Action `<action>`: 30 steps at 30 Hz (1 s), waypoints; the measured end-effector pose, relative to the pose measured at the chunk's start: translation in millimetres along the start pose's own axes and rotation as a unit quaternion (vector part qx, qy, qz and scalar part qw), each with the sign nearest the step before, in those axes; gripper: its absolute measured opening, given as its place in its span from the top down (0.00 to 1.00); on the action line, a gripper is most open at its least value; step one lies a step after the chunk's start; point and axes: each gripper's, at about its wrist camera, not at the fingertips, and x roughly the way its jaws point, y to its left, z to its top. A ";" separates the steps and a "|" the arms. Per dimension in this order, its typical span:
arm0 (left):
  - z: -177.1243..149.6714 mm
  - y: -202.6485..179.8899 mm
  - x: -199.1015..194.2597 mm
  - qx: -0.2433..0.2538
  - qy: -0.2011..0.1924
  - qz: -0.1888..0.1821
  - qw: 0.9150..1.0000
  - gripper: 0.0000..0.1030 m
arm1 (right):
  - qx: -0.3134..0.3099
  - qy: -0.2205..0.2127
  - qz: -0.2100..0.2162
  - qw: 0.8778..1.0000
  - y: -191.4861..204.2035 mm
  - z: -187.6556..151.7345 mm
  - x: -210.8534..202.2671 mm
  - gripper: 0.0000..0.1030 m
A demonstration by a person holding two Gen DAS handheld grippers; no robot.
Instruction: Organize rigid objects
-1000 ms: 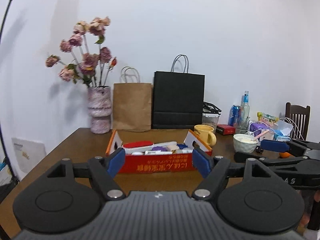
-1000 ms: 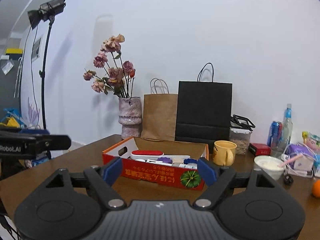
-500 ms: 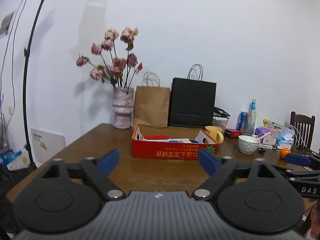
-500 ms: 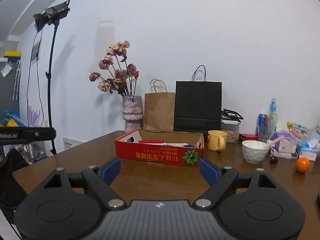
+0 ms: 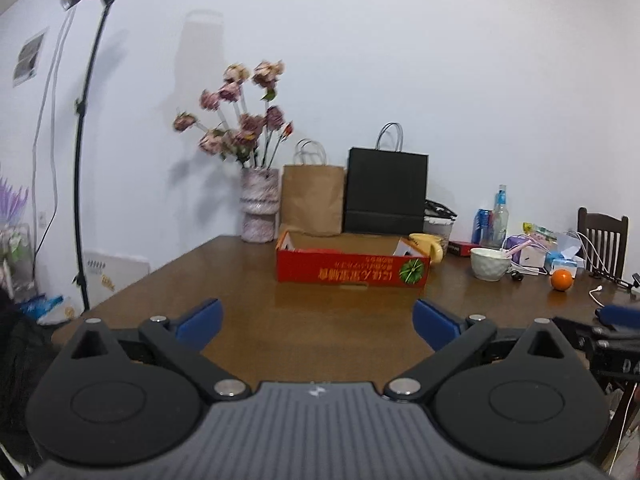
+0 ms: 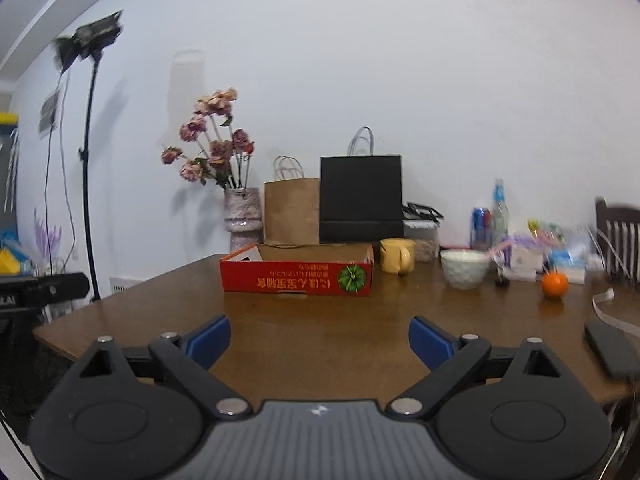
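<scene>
Even soft light, fisheye bending, slight blur

Wooden table; red box; bowl

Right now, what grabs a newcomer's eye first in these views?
The red box stands out most, mid-table on the brown table, straight ahead of both open, empty tongs: left, right. Behind it, by the wall, are a vase of dried roses, a brown paper bag and a black bag. An orange sits to the right.
</scene>
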 end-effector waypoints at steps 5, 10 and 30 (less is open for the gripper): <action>-4.3 -5.0 -10.7 0.014 0.001 -0.010 1.000 0.00 | -0.004 -0.019 -0.004 1.000 3.4 -8.6 -15.6 0.07; -6.3 -11.7 -13.4 0.024 -0.004 -0.017 1.000 0.00 | 0.006 -0.019 -0.011 1.000 -1.7 -7.2 -14.6 0.07; -7.9 -16.0 -14.3 0.042 -0.003 -0.031 0.999 0.00 | -0.001 -0.020 -0.011 1.000 6.6 -8.0 -15.1 0.07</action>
